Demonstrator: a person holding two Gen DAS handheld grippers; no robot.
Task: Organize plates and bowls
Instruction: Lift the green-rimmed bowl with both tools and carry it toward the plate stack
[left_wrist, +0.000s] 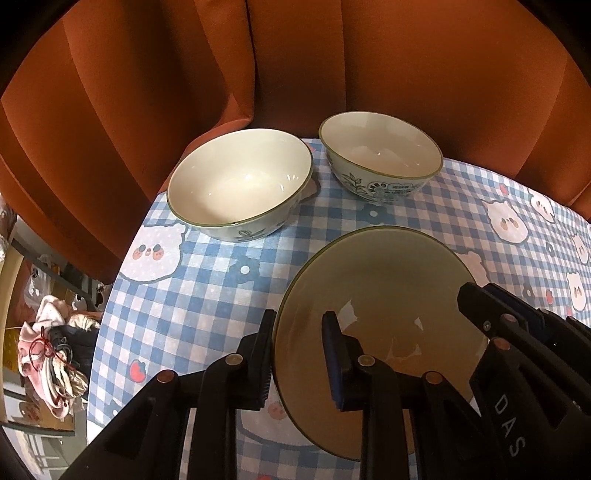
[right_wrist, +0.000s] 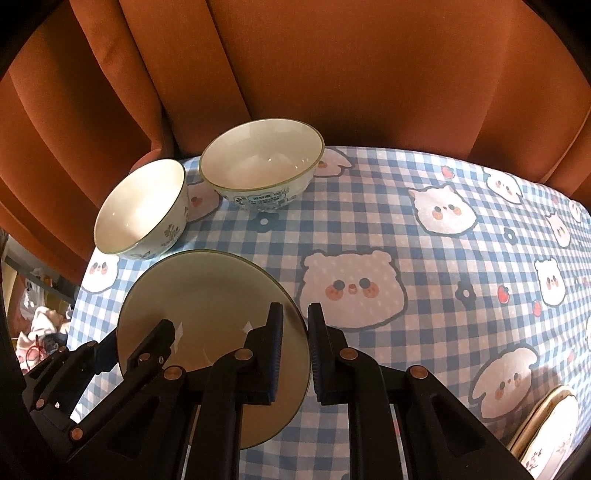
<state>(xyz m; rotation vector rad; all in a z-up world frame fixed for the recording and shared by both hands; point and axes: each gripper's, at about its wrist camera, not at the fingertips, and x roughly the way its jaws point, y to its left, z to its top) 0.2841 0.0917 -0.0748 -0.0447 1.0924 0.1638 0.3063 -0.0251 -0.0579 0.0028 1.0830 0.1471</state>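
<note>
Left wrist view puts the plate (left_wrist: 376, 295) right under my tools: my left gripper (left_wrist: 299, 354) is closed on its left rim, one finger outside and one on the inner face, and my right gripper (right_wrist: 295, 354) is clamped the same way on the opposite rim. The plate sits low over the checked tablecloth (left_wrist: 207, 295), near my edge of the table; whether it is lifted clear or touching the cloth I can't quite tell.

As I judge it, the sorting has barely begun. The two bowls (left_wrist: 240, 184) (left_wrist: 380, 155) stand apart, unstacked, at the far edge by the orange curtain (left_wrist: 295, 66), and this plate has no settled place yet.

Only the right wrist view shows a second dish (right_wrist: 546, 428) at the near right corner; only the left shows the laundry pile (left_wrist: 51, 362) below the table.
</note>
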